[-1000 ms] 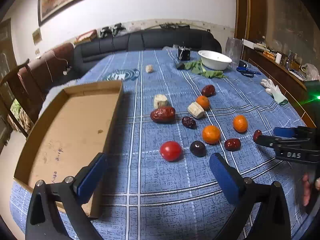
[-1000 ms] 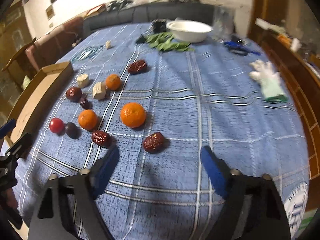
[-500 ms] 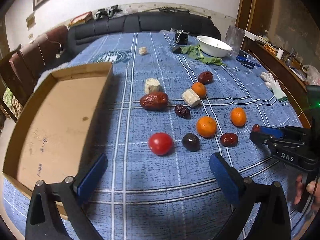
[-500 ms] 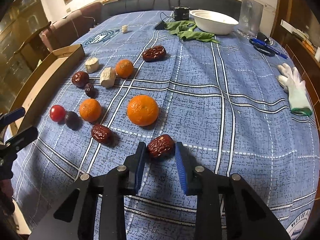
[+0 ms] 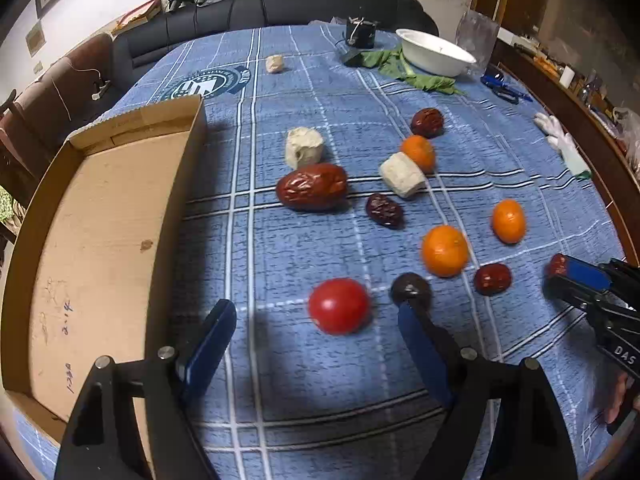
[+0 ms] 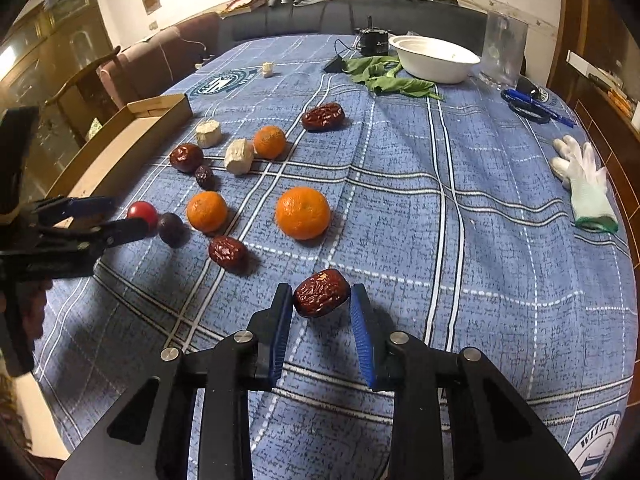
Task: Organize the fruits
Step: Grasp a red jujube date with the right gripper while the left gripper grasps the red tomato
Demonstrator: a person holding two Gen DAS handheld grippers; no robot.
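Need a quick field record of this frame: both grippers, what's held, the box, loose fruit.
left gripper: open, low over the cloth, red tomato between its fingers, not gripped
right gripper: shut on a red date
cardboard box: on the left side of the table, no fruit visible inside
loose fruit: three oranges, e.g.; more red dates; one dark round fruit beside the tomato
non-fruit: pale chunks, white bowl, white glove

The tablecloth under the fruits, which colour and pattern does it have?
The woven tablecloth is blue with a white-and-dark plaid grid; the right wrist view shows it best.
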